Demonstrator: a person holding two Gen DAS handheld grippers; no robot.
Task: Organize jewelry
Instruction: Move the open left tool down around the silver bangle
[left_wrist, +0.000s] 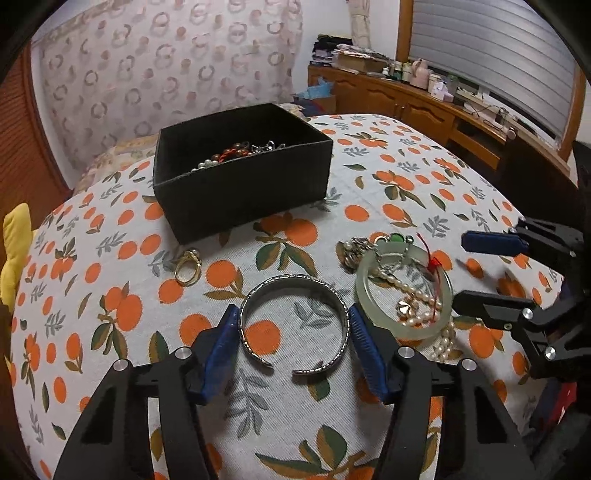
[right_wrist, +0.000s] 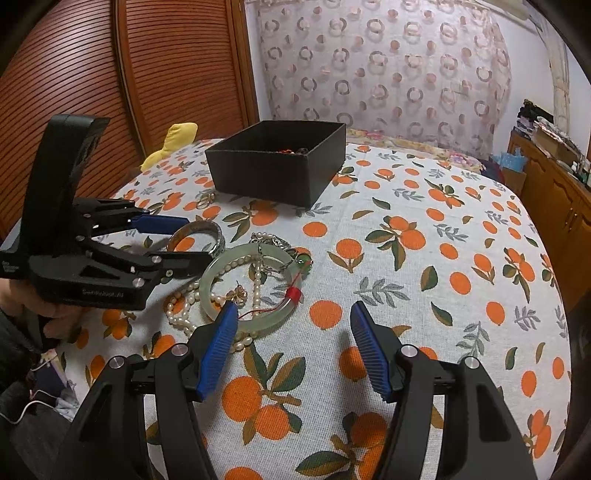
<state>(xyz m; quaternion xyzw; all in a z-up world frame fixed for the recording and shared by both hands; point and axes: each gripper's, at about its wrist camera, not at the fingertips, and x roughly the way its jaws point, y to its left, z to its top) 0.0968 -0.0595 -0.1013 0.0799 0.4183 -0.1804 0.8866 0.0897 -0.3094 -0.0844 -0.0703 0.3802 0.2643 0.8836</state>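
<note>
Left claw (left_wrist: 291, 325) is spread apart, one blue pad on each side of the silver cuff (left_wrist: 295, 321), which lies flat on the orange-print tablecloth (left_wrist: 369, 177). The pads look to be touching or just off the cuff's outer rim; contact can't be confirmed, and it isn't lifted. The cuff's open gap faces back toward the claw's base. The black box (left_wrist: 240, 184) sits straight ahead of the left claw, well beyond the cuff, with beads and chains already inside. A gold ring (left_wrist: 188, 267) lies ahead and to the left of the fingertips, just in front of the box. Just right of the right pad: a jade bangle (left_wrist: 404, 291) with a pearl strand (left_wrist: 421, 302) and other small pieces piled in and around it. Right claw (right_wrist: 291, 321) is also apart and holds nothing; its left pad hovers over the bangle's near rim, the rest over bare cloth. Likely step: close on the cuff and carry it to the box. Risks: the cuff is an open C, so squeezing across it may flex it or make it spring out sideways. It's thin, hard metal, so the pads could slip off the rim and flip it. The left claw's right pad is close to the bangle pile, so closing or lifting could nudge the bangle or snag the pearls. The two claws are near each other and could clash.
</note>
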